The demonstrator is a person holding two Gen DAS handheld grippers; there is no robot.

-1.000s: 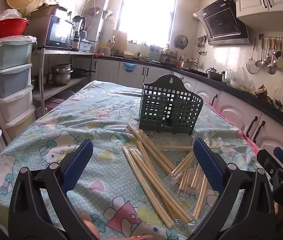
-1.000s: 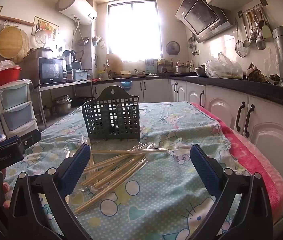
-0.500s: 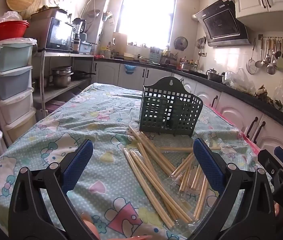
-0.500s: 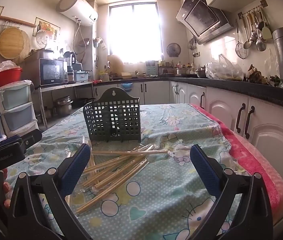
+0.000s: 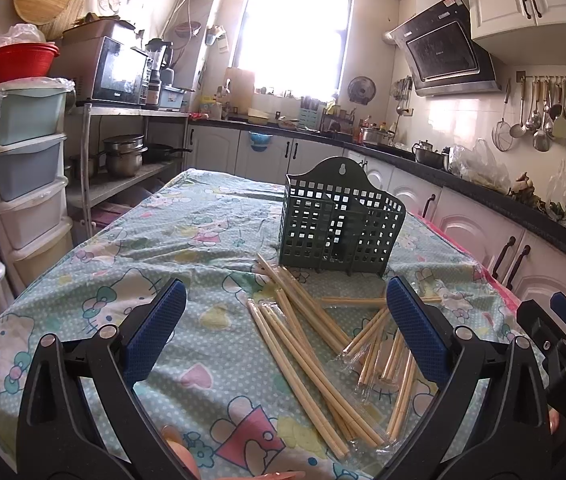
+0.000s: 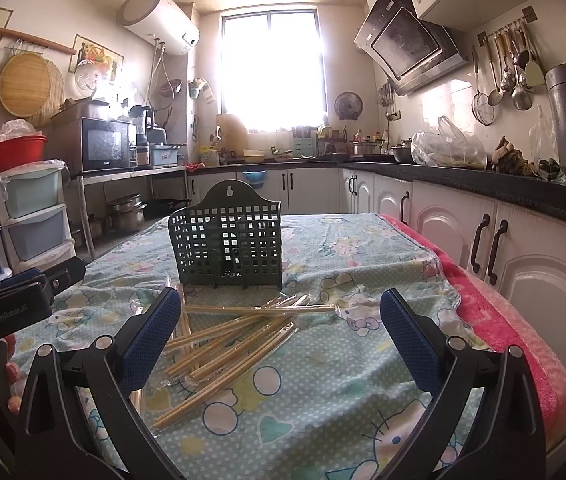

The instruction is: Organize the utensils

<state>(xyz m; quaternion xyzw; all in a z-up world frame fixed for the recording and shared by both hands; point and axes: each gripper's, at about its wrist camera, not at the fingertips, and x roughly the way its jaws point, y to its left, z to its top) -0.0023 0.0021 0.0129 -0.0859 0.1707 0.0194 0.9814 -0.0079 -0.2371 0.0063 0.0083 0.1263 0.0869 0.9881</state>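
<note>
Before the holder (image 5: 341, 224), wrapped chopsticks (image 5: 315, 336) lie flat — axes crisscrossed.

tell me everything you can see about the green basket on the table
The dark green plastic utensil basket stands upright on the cartoon-print tablecloth, past the scattered bamboo chopsticks in clear wrappers. Its walls are a grid of square holes. The back panel rises into an arch with a keyhole hanging slot, and an inner divider splits it into compartments. It looks empty. The nearest chopstick tips reach close to its base; contact cannot be told. Neither gripper touches it.
</note>
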